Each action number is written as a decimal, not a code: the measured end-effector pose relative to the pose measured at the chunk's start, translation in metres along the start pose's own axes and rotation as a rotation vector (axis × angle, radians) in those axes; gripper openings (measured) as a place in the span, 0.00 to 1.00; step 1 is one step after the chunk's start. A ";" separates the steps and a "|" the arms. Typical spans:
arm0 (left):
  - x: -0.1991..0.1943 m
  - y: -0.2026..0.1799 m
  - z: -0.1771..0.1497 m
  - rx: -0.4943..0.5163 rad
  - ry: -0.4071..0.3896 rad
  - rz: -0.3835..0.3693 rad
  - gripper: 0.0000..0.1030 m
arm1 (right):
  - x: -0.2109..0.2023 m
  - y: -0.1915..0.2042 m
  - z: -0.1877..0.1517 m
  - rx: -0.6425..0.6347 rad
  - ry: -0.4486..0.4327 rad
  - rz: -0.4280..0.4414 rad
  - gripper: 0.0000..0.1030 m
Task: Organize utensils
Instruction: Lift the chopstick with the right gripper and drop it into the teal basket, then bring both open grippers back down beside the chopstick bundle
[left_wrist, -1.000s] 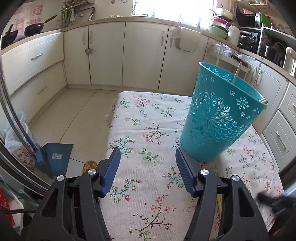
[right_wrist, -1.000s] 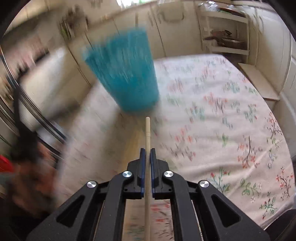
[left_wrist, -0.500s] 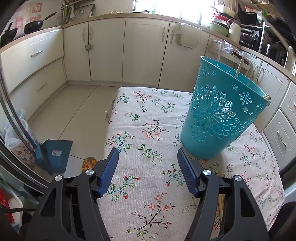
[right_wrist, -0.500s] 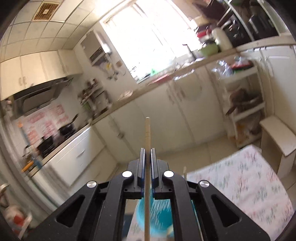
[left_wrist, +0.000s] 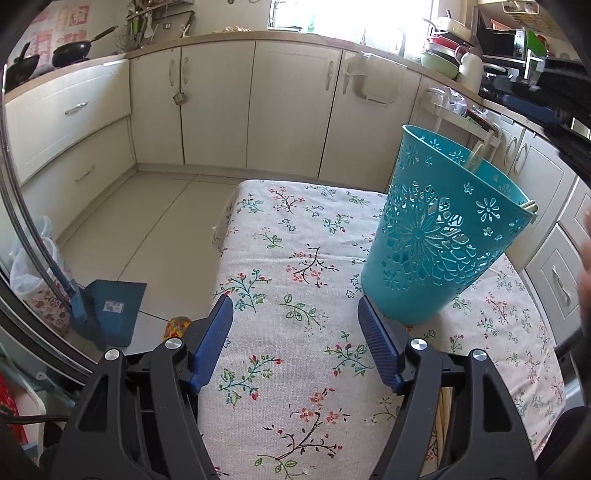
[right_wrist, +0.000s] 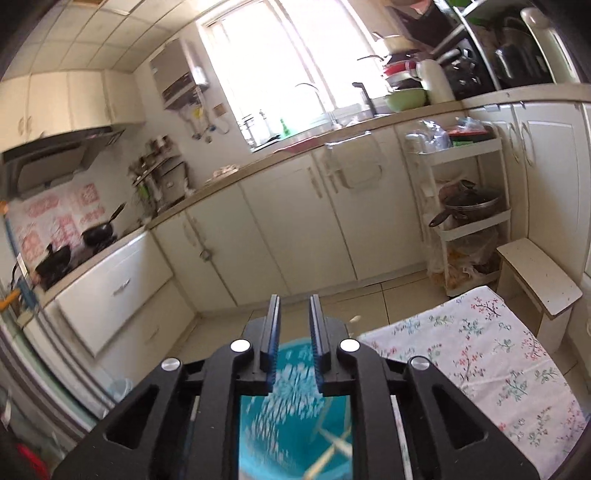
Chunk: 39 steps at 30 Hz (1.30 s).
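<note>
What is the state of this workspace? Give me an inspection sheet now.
Surface: table under a floral cloth.
Job's things: teal basket upright on the cloth; wooden sticks lying inside.
Clutter: more sticks at the near edge, behind the left tool.
Grippers: left tool open, empty, beside the basket; right tool above the basket, jaws opening, nothing between.
Cables: nothing seen.
Surroundings: cream cabinets, blue dustpan on the floor, white stool.

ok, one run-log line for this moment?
right gripper: jaws opening, empty, above perforated teal plastic basket | wooden chopsticks: in basket | left gripper: opening, empty, over floral tablecloth
</note>
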<state>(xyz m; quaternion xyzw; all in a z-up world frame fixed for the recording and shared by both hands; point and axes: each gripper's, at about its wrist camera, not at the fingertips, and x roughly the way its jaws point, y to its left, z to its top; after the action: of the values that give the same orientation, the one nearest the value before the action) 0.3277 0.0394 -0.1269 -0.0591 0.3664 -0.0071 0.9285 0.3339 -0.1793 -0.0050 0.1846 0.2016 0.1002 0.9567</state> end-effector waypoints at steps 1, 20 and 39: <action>-0.001 -0.001 0.000 0.003 -0.004 0.004 0.65 | -0.010 0.003 -0.004 -0.015 0.001 0.008 0.17; -0.004 -0.003 -0.004 0.022 -0.021 0.037 0.71 | -0.058 -0.040 -0.176 -0.072 0.453 -0.138 0.20; 0.005 -0.008 -0.007 0.043 0.016 0.039 0.75 | -0.046 -0.040 -0.192 -0.092 0.503 -0.147 0.18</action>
<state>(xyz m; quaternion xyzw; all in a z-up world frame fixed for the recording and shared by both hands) 0.3269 0.0307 -0.1341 -0.0317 0.3748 0.0026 0.9266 0.2162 -0.1682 -0.1684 0.0952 0.4412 0.0824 0.8885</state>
